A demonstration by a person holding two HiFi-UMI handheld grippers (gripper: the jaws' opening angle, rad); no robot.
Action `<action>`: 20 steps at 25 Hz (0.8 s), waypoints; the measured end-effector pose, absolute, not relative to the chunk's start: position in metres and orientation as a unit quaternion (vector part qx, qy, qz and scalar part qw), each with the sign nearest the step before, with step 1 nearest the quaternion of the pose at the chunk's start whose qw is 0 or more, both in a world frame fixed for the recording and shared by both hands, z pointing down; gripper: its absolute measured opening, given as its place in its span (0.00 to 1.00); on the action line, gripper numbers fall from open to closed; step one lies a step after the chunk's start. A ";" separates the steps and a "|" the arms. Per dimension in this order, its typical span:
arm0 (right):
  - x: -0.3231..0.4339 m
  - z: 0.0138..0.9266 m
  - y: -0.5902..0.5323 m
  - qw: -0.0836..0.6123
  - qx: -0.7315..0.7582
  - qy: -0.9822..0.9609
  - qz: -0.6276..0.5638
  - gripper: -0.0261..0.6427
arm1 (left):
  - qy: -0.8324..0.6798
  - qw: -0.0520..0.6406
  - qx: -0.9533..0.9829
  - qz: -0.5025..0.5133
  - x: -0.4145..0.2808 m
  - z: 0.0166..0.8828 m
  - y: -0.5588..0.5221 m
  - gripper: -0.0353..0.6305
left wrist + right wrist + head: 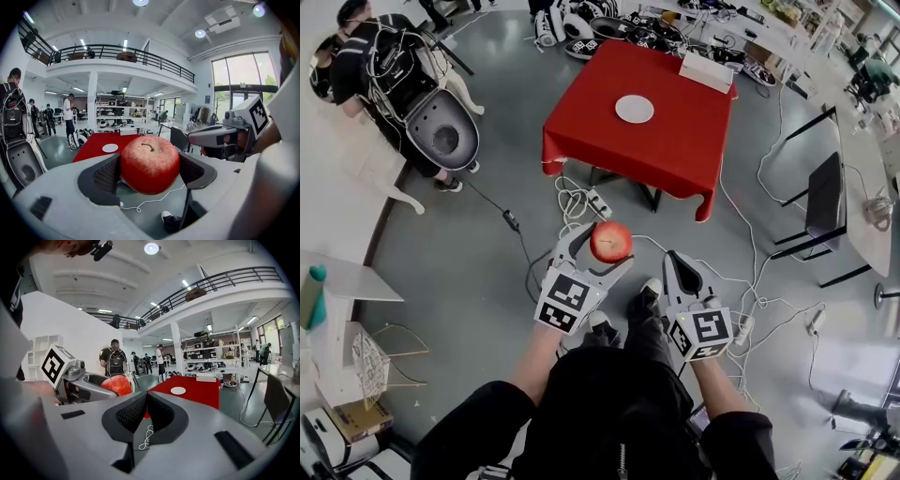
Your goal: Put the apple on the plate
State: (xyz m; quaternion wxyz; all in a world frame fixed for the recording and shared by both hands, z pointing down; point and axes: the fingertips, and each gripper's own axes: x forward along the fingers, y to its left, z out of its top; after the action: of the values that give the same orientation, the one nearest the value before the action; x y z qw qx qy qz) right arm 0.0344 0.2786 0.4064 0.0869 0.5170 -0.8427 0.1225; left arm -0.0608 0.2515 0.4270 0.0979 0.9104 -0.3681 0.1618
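Observation:
A red apple [610, 241] is clamped between the jaws of my left gripper [598, 246], held in the air over the grey floor, short of the table. In the left gripper view the apple [150, 164] fills the space between the pads, stem up. My right gripper [681, 270] is beside it on the right, shut with nothing in it; its pads [133, 414] meet in the right gripper view. The white plate [635, 109] lies near the middle of a table with a red cloth [675, 141] ahead of me; the plate [110, 148] [178, 390] shows in both gripper views.
A white box [707, 71] sits at the table's far right corner. Cables and a power strip [598, 202] lie on the floor between me and the table. A black chair [821, 208] stands at the right. A person with a backpack rig [389, 70] is at the far left.

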 end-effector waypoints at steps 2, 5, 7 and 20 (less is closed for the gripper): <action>0.034 0.407 0.278 0.088 0.518 -0.842 0.121 0.06 | -0.368 0.099 0.910 0.163 -0.062 0.427 0.252 0.63; 0.033 0.407 0.277 0.088 0.518 -0.842 0.121 0.06 | -0.368 0.101 0.910 0.165 -0.064 0.428 0.251 0.63; 0.033 0.408 0.276 0.089 0.517 -0.842 0.122 0.06 | -0.368 0.100 0.910 0.164 -0.064 0.429 0.250 0.63; 0.030 0.413 0.265 0.094 0.515 -0.842 0.127 0.06 | -0.364 0.108 0.909 0.170 -0.066 0.435 0.240 0.64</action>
State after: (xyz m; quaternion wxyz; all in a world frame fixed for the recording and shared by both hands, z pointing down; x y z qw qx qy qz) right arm 0.0296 0.2647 0.4126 0.0939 0.5154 -0.8423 0.1270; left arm -0.0661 0.2402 0.4352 0.1085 0.9093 -0.3637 0.1705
